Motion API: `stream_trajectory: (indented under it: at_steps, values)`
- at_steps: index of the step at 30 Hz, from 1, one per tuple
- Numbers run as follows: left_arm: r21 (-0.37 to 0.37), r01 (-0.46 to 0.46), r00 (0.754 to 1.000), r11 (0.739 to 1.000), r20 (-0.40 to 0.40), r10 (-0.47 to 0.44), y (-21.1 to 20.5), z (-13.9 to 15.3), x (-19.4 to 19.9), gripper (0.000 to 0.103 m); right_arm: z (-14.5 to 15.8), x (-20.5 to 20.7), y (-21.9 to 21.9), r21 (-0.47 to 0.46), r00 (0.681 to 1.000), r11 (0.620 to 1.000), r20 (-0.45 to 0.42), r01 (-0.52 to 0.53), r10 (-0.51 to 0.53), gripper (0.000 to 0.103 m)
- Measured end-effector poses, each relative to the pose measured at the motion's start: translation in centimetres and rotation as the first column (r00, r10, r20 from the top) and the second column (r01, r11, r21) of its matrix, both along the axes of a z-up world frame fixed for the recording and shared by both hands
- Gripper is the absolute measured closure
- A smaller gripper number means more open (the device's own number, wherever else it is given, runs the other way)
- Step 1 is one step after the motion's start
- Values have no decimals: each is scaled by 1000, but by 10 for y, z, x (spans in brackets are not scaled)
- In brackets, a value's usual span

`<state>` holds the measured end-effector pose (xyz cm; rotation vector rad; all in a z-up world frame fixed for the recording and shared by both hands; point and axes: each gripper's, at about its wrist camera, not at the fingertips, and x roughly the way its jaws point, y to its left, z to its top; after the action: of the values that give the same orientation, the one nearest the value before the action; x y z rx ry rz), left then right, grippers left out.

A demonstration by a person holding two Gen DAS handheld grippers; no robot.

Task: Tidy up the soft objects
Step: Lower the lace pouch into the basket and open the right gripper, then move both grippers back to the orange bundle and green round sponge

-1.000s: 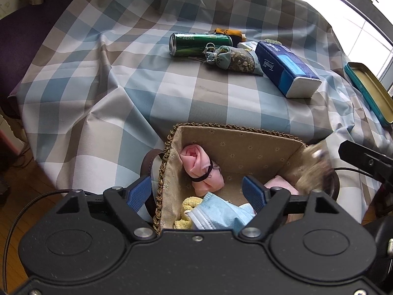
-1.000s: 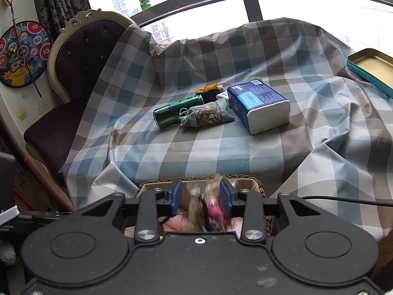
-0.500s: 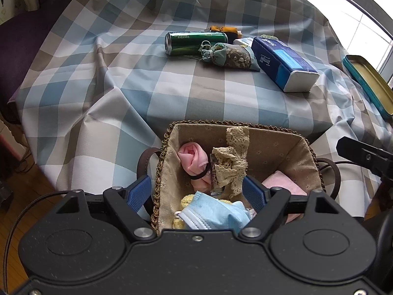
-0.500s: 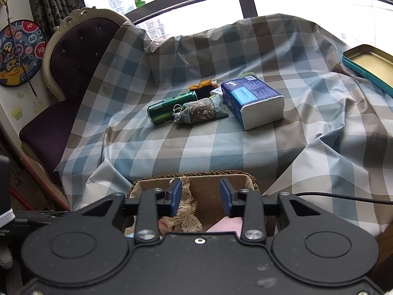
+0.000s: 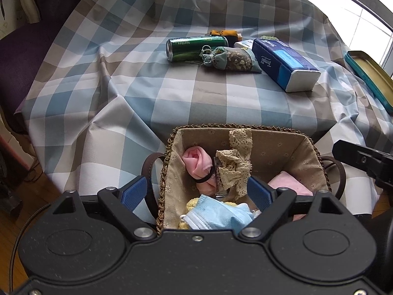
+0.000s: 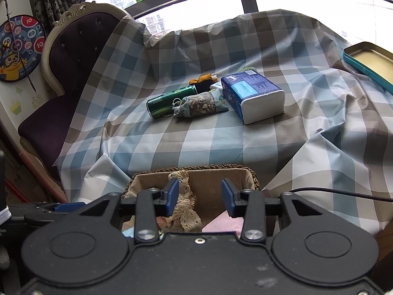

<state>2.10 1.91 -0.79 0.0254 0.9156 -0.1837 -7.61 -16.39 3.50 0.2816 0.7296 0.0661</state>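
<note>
A woven basket (image 5: 169,147) with a beige lining sits at the near edge of the checked cloth. Inside lie a pink rolled cloth (image 5: 196,162) with a black hair tie, a beige lace piece (image 5: 235,164), a blue face mask (image 5: 216,213) and a folded pink cloth (image 5: 289,184). My left gripper (image 5: 196,191) straddles the basket's left wall, jaws opening, pads touching nothing. My right gripper (image 6: 199,198) hovers over the basket (image 6: 253,179), jaws opening with nothing between them. The lace piece (image 6: 184,201) hangs just behind its left pad.
Farther back on the cloth lie a green can (image 5: 196,48), a patterned drawstring pouch (image 5: 231,57), a blue tissue pack (image 5: 285,66) and a small orange and black item (image 5: 223,33). A teal tin (image 5: 368,78) lies at the right edge. A purple chair (image 6: 73,61) stands at the left.
The lace piece left the right gripper's grip and now lies in the basket against the pink roll. Both grippers' jaws stand a little wider than before.
</note>
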Motion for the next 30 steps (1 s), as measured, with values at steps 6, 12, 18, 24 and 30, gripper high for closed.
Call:
stream_trajectory:
  at_steps: [6, 12, 18, 24, 30]
  values:
    - [12, 4, 1000, 1000, 4, -4, -1, -1, 1, 18, -5, 4, 2, -6, 1000, 1000, -23, -8, 8, 56]
    - [50, 2, 1000, 999, 15, -3, -3, -3, 4, 18, -13, 9, 2, -12, 999, 1000, -53, -11, 11, 48]
    - [53, 22, 1000, 998, 10, -23, -6, -6, 14, 17, -20, 21, 2, -30, 996, 999, -84, -19, 16, 42]
    - [56, 33, 998, 998, 58, -36, -9, 1, 29, 13, -19, 41, -1, -52, 996, 999, -87, -8, 4, 31]
    - [64, 21, 990, 998, 136, -30, -9, 18, 51, 9, -5, 68, -11, -78, 999, 997, -30, 14, -16, 17]
